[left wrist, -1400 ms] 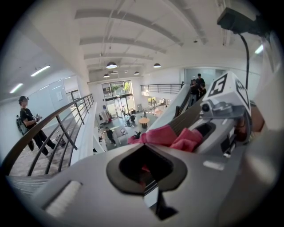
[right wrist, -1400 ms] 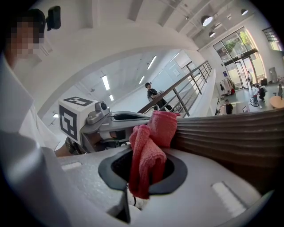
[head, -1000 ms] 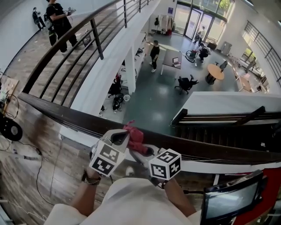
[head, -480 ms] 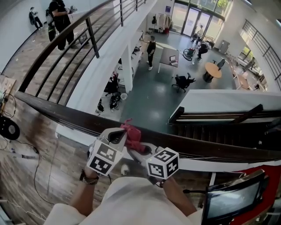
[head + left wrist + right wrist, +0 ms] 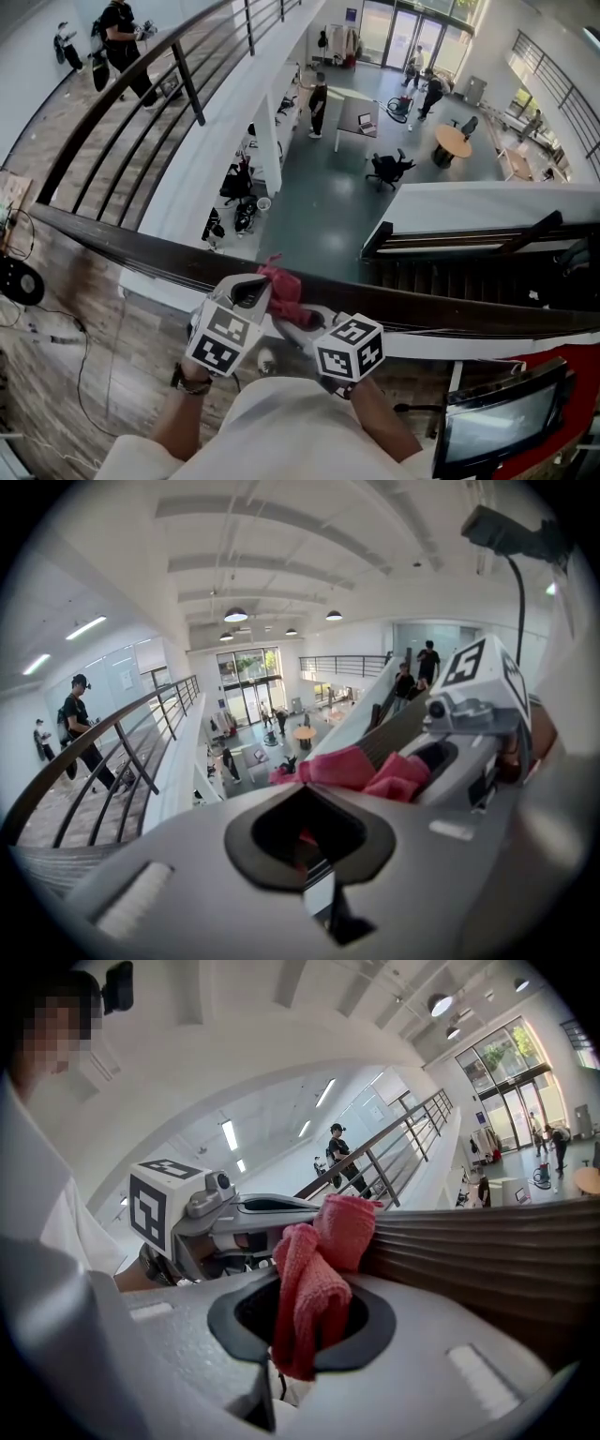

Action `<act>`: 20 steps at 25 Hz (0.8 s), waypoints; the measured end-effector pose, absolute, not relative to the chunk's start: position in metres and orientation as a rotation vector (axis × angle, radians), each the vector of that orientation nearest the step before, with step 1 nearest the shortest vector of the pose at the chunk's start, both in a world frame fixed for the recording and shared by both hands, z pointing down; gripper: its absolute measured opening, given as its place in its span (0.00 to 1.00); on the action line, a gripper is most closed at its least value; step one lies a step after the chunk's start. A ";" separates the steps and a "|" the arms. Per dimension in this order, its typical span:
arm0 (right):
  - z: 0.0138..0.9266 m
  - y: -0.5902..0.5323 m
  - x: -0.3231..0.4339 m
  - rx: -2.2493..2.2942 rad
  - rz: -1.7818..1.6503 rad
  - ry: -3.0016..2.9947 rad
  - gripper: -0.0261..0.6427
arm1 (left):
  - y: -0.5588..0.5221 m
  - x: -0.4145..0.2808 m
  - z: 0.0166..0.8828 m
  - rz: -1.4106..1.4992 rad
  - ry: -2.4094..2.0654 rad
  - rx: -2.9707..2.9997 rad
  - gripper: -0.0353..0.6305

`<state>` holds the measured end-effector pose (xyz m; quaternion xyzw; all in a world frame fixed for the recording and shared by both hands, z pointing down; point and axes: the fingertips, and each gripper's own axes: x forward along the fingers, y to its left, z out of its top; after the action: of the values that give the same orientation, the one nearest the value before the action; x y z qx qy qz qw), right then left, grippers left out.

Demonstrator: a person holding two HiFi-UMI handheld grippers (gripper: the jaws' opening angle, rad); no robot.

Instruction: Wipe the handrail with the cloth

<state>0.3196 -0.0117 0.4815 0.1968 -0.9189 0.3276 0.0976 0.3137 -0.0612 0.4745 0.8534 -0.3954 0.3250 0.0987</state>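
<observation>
A dark wooden handrail crosses the head view from left to lower right, over an open atrium. A pink cloth lies bunched on the rail between my two grippers. My left gripper sits at the cloth's left side, jaws shut, with a bit of the pink cloth showing in its jaw opening. My right gripper is close on the right. In the right gripper view the cloth passes through the shut jaws of my right gripper and rests against the ribbed handrail.
Beyond the rail the floor drops to a lobby with a round table, chairs and people. A second railing runs off at top left, past a person. A monitor stands at lower right. Cables lie on the wooden floor at left.
Both grippers and the cloth have edged slightly left along the rail. The hold on the cloth is unchanged.
</observation>
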 end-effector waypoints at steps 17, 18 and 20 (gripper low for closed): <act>0.482 -0.009 0.375 0.721 0.958 -2.738 0.13 | -0.056 0.370 0.473 1.007 -1.081 2.577 0.06; 0.482 -0.009 0.377 0.727 0.961 -2.739 0.13 | -0.056 0.372 0.473 1.011 -1.078 2.580 0.06; 0.482 -0.009 0.382 0.736 0.966 -2.741 0.13 | -0.056 0.377 0.473 1.016 -1.071 2.585 0.06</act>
<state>0.3822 -0.0090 0.4819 0.2450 -0.9119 0.3214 0.0719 0.3770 -0.0563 0.4725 0.8654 -0.3586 0.3401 0.0821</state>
